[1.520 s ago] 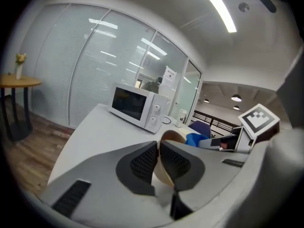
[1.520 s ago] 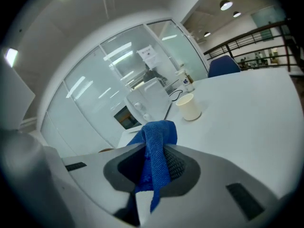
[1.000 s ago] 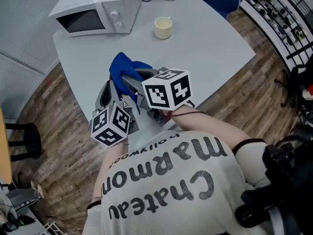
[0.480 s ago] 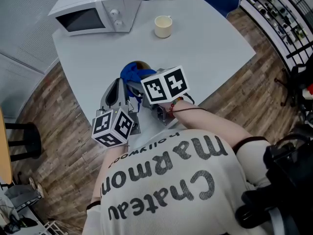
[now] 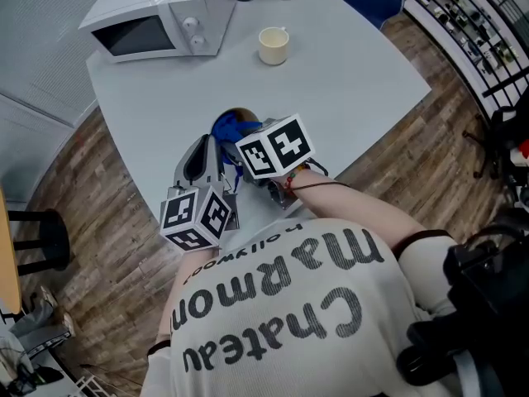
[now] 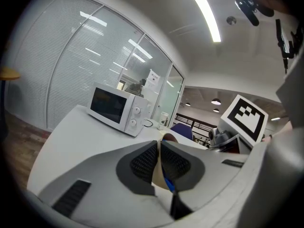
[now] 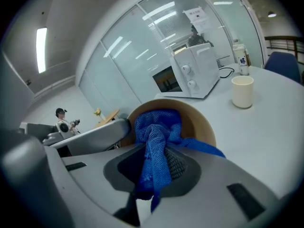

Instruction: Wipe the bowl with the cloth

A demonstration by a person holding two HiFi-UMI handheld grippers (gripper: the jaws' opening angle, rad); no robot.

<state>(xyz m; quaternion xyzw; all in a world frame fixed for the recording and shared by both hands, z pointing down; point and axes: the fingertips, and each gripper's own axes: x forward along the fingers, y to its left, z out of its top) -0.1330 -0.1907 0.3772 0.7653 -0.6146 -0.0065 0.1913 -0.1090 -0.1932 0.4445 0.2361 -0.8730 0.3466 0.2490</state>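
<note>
Mid-wipe: the left gripper [image 6: 159, 152], jaws just eased slightly, pinches the bowl [image 7: 200, 121] rim; the right gripper [image 7: 157, 152] clamps the cloth [image 7: 153, 127] inside. Next, I'd judge, sweep round.

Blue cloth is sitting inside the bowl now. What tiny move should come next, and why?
Probably sweep the right gripper sideways around the inner wall of the bowl. It is shut on the blue cloth, whose bunched end sits inside the bowl, so rubbing the wall looks like the next step.

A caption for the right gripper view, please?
Right tongs hold a blue cloth inside the tan bowl, microwave beyond.
</note>
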